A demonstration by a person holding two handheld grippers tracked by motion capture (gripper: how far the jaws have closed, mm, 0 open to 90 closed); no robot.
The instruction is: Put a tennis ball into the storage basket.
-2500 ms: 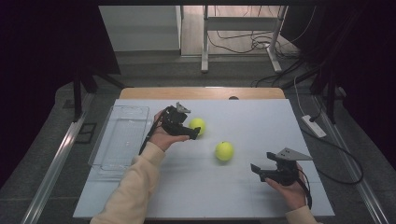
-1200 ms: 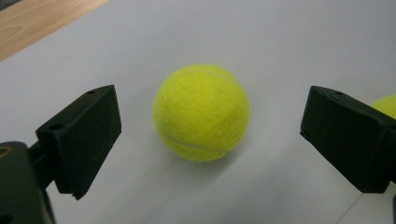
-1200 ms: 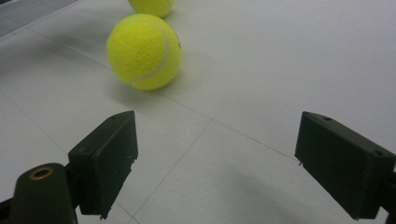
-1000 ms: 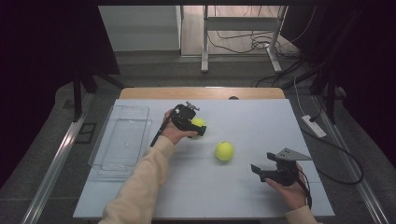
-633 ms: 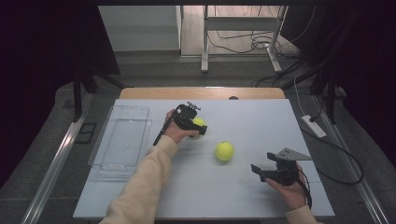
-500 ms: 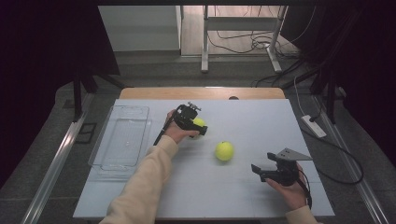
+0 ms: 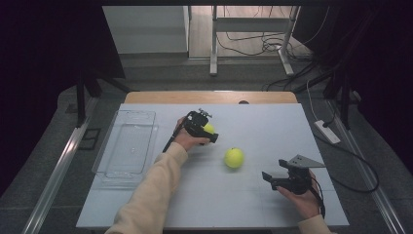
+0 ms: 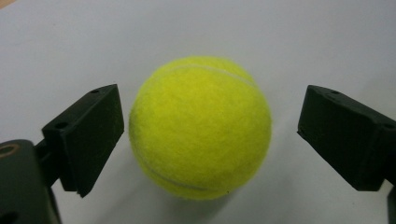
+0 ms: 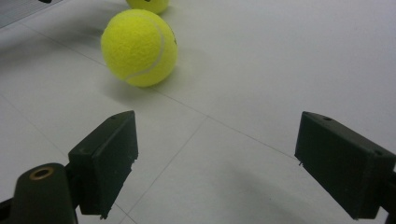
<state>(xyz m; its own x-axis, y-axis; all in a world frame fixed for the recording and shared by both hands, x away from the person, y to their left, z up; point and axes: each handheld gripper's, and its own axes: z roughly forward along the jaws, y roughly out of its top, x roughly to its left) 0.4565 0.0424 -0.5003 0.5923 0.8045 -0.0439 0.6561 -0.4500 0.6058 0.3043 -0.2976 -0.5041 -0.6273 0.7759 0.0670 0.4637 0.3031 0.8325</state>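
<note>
Two yellow tennis balls lie on the white table. One ball sits on the table between the jaws of my left gripper. These jaws have just been closing, but a gap still shows on each side of the ball, wider on the right in the left gripper view. The other ball lies free near the table's middle. My right gripper is held low near the front right, open and empty, pointing toward that ball.
A clear plastic tray lies along the table's left side. A white power strip with its cable sits at the right edge. A wooden strip runs along the table's far edge.
My left gripper has moved slightly forward over the far ball, so the ball now sits between its jaws instead of beside them. The right gripper and the middle ball have stayed put.
</note>
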